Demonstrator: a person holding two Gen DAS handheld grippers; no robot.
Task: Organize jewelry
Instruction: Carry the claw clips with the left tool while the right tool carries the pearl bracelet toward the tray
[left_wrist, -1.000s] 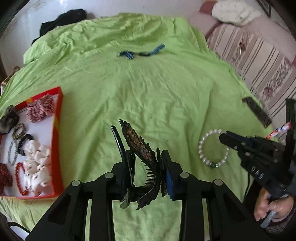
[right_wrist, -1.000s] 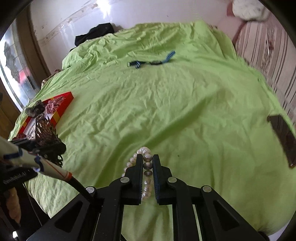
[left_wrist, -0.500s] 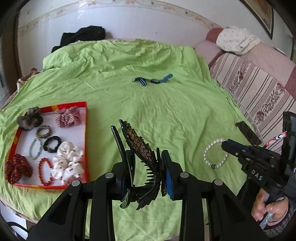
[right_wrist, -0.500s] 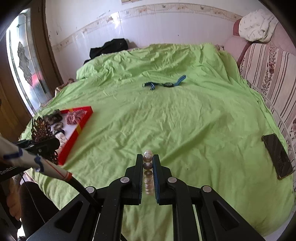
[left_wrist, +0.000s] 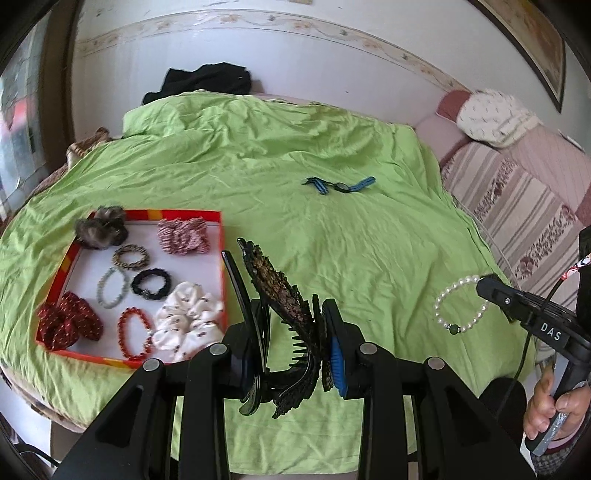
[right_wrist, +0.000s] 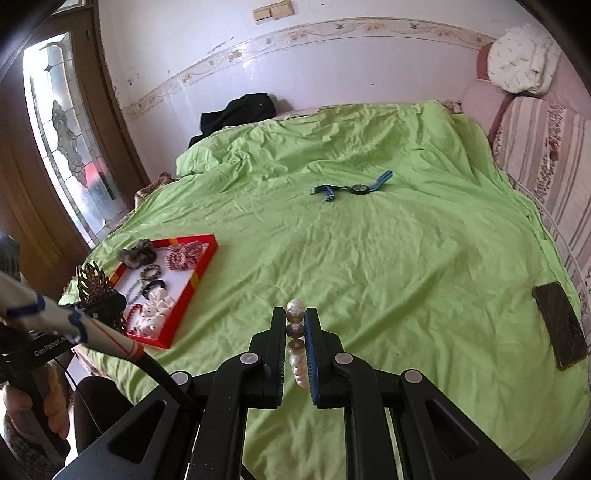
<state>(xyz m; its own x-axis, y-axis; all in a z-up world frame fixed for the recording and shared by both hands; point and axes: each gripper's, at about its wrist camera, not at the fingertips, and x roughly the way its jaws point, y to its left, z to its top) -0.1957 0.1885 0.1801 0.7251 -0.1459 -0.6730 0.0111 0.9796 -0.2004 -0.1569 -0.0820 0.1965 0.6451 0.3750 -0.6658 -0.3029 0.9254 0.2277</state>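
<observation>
My left gripper (left_wrist: 291, 314) is shut on a dark ornate hair claw clip (left_wrist: 284, 302), held above the green bedspread's near edge. My right gripper (right_wrist: 295, 325) is shut on a white pearl bracelet (right_wrist: 295, 332), which hangs in the air in the left wrist view (left_wrist: 460, 304). A red-rimmed white tray (left_wrist: 221, 258) lies at the left with scrunchies, hair ties and bead bracelets; it also shows in the right wrist view (right_wrist: 201, 271). A blue-strapped watch (left_wrist: 340, 185) lies far out on the bed (right_wrist: 354, 189).
A dark phone (right_wrist: 559, 325) lies at the bed's right edge. A striped sofa (left_wrist: 524, 199) stands on the right. Black clothing (left_wrist: 199, 81) lies at the bed's head by the wall. A glass door (right_wrist: 62, 129) is on the left.
Both grippers have risen away from the bed with their loads. The pearl bracelet has been lifted off the bedspread. More of the tray and room has come into view.
</observation>
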